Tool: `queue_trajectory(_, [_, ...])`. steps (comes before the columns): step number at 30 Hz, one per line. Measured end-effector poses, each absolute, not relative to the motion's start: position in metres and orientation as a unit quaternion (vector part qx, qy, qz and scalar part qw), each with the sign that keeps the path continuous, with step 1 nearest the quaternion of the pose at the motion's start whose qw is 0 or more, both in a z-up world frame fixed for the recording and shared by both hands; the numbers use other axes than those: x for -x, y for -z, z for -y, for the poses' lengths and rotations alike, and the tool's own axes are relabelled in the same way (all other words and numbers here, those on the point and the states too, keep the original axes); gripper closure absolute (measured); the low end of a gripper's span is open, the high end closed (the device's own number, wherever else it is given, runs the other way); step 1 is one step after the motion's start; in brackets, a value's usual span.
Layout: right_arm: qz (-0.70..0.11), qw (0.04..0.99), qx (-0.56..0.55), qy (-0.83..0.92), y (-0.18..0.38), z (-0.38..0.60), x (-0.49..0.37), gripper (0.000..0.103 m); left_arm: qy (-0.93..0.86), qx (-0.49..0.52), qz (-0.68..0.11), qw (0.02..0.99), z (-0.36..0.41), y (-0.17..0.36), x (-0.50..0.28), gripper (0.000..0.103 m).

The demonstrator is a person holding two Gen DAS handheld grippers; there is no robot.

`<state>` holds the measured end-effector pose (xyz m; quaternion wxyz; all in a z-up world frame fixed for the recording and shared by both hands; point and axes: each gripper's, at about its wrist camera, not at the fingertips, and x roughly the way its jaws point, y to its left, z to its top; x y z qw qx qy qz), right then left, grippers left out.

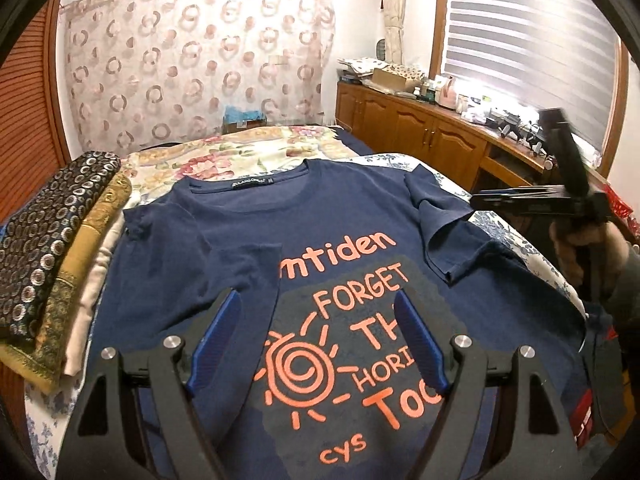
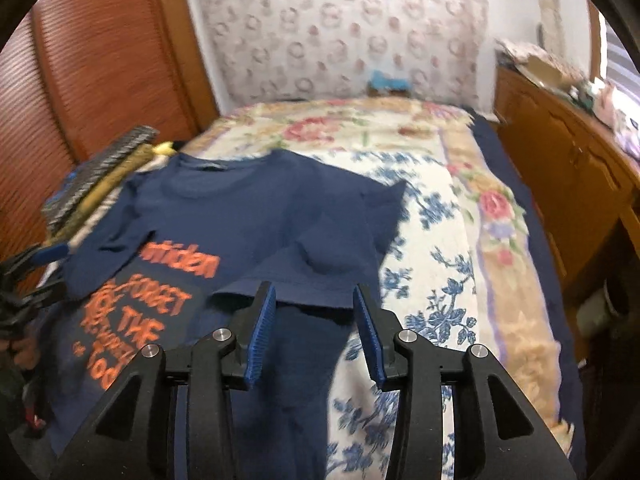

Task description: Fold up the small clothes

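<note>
shirt [image 1: 320, 240]: navy, flat on bed [image 2: 440, 240], both sleeves folded in
left gripper [image 1: 318, 344]: fingers apart, empty
right gripper [image 2: 314, 332]: fingers apart, empty

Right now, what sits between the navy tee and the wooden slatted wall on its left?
A stack of folded cloths: dark circle-patterned on top, gold beneath, cream lowest. It lies beside the navy tee, between it and the slatted wall. Clearest in the left wrist view.

The left wrist camera looks forward and a little down, low and close over the navy shirt [image 1: 320, 248], with the dresser [image 1: 420, 128] at 2 o'clock. The right wrist camera faces the same way from further right. Both share the shirt, the bed [image 2: 440, 208] and the curtain [image 1: 192, 60].
</note>
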<state>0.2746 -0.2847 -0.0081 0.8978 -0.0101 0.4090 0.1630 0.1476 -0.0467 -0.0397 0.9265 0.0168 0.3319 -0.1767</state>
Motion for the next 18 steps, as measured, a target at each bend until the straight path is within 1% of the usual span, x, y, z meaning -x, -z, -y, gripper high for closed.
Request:
queue_trajectory(5, [-0.434,0.891,-0.021,-0.13,0.028,0.298,-0.298,0.063,0.178,-0.013,-0.321,0.93,0.042,0.036,-0.137,0.023])
queue_trajectory(11, [-0.45,0.882,-0.036,-0.132,0.035,0.301,-0.308,0.063,0.174,0.001,-0.321,0.931,0.033,0.039,-0.136,0.023])
queue_trajectory(12, [-0.45,0.882,-0.036,-0.133,0.035,0.3,-0.308,0.064,0.172,0.002,-0.321,0.931,0.031,0.039,-0.136,0.023])
queue_trajectory(13, [-0.448,0.883,-0.034,-0.137,0.034,0.299,-0.308,0.076,0.17,0.004,-0.321,0.931,0.03,0.04,-0.135,0.023])
queue_trajectory(14, [-0.445,0.883,-0.032,-0.142,0.031,0.298,-0.307,0.081,0.17,0.005,-0.321,0.932,0.029,0.04,-0.134,0.023])
queue_trajectory(15, [-0.441,0.885,-0.027,-0.148,0.027,0.295,-0.305,0.092,0.168,0.007,-0.32,0.932,0.028,0.039,-0.134,0.023])
queue_trajectory(18, [-0.419,0.892,-0.01,-0.17,0.01,0.282,-0.298,0.099,0.164,0.01,-0.319,0.933,0.023,0.04,-0.133,0.023])
